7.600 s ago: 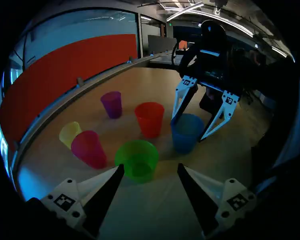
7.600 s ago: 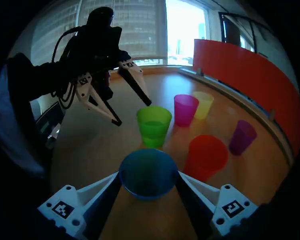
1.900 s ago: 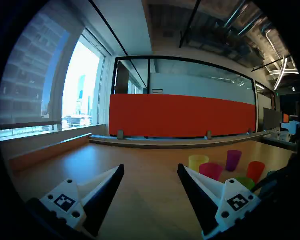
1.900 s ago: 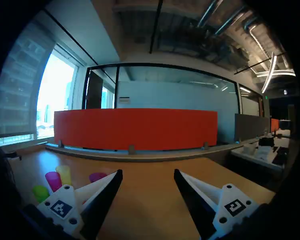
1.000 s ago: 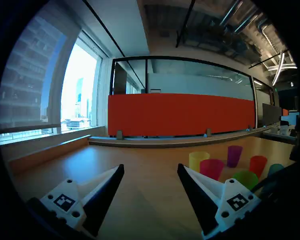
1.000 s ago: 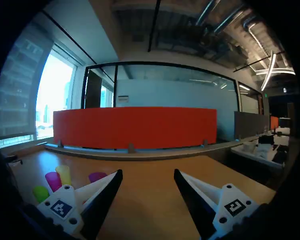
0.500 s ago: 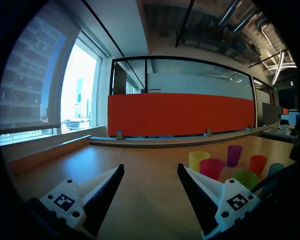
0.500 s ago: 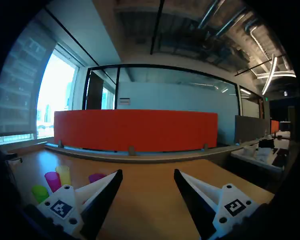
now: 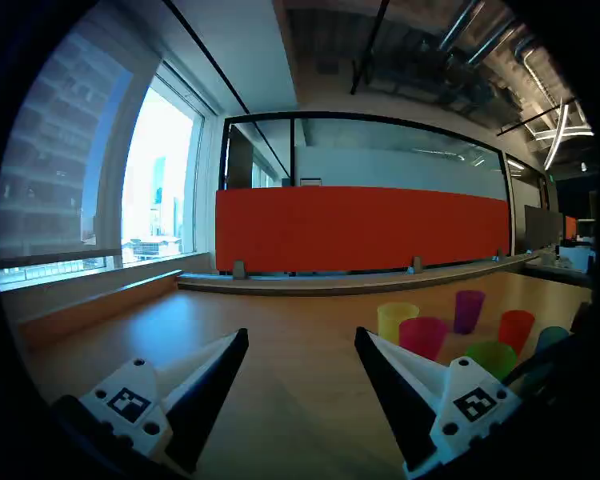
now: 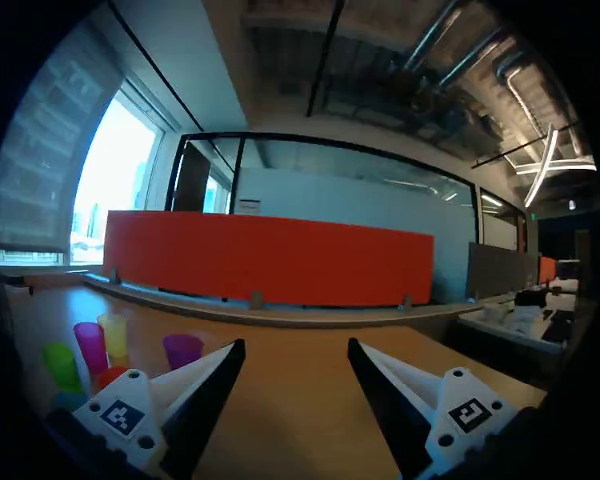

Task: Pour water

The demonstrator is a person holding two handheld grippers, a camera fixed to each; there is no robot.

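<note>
wooden table top (image 9: 180,312) runs wide and bare under both grippers, out to a raised ledge at its far edge. an orange-red partition (image 9: 356,228) stands along that ledge, with a glass wall above it. a tall bright window (image 9: 160,200) is on the left, and exposed pipes and strip lights (image 9: 558,136) hang from the ceiling.

the left gripper (image 9: 300,332) hovers low over the table, its fingers spread wide with only bare wood between them. the right gripper (image 10: 294,342) is likewise spread wide, gripping nothing.

six plastic cups stand upright in a loose cluster on the table, off to the right in the left gripper view: a yellow cup (image 9: 396,318), a pink cup (image 9: 424,336) just in front of it, a purple cup (image 9: 469,310) farther back, an orange cup (image 9: 515,330), a green cup (image 9: 492,358) and a blue cup (image 9: 552,336) at the edge. the gripper's own right finger covers the base of the pink and green cups.

in the right gripper view the same cluster sits far left, and that gripper's left finger hides most of the orange and blue cups. whether any cup holds water cannot be told.
</note>
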